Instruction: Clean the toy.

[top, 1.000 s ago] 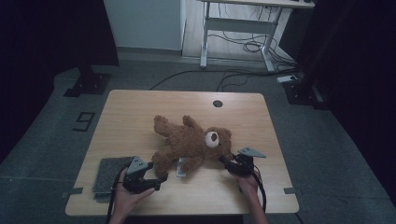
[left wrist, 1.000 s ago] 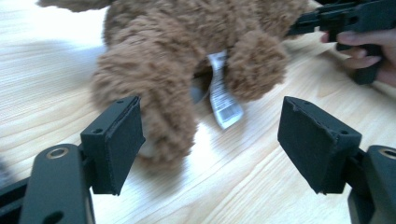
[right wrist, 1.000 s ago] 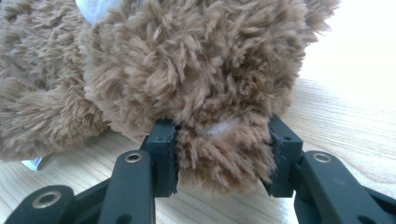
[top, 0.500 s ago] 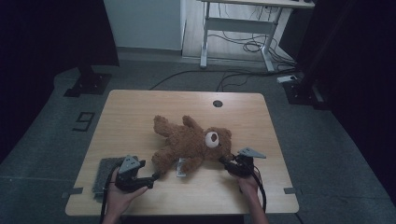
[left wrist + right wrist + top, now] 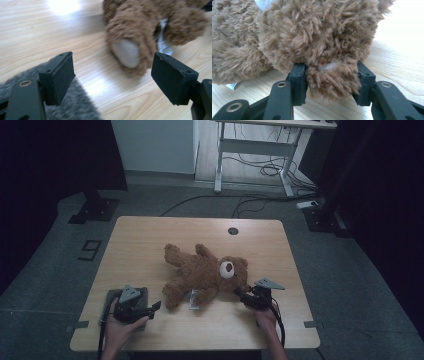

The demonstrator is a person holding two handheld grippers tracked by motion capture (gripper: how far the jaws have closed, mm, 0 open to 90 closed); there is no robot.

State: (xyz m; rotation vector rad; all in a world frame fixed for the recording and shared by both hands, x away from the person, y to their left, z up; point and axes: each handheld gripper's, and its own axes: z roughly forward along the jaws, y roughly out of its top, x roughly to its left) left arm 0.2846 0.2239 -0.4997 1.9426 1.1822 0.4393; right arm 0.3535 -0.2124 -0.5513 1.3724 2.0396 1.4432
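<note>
A brown teddy bear [image 5: 200,272] lies on its back in the middle of the wooden table [image 5: 145,237], head to the right. My right gripper [image 5: 243,296] [image 5: 331,72] is shut on a furry lobe at the bear's [image 5: 319,30] head, an ear by its look, with both pads pressed into the fur. My left gripper [image 5: 156,306] [image 5: 113,66] stands open a short way left of the bear's foot [image 5: 126,51], with nothing between its jaws. It hovers over a grey fuzzy pad [image 5: 111,299] [image 5: 65,108]. A white tag [image 5: 193,300] [image 5: 163,45] sticks out under the bear.
A round cable hole [image 5: 233,230] sits near the table's far edge. Behind the table stand a white desk frame [image 5: 252,150] with cables on the floor [image 5: 260,170] and black stands [image 5: 92,207] at both sides. The floor is grey carpet.
My left gripper has drawn back to the left, away from the bear's leg and over the grey pad. The right gripper and the bear have kept still.
</note>
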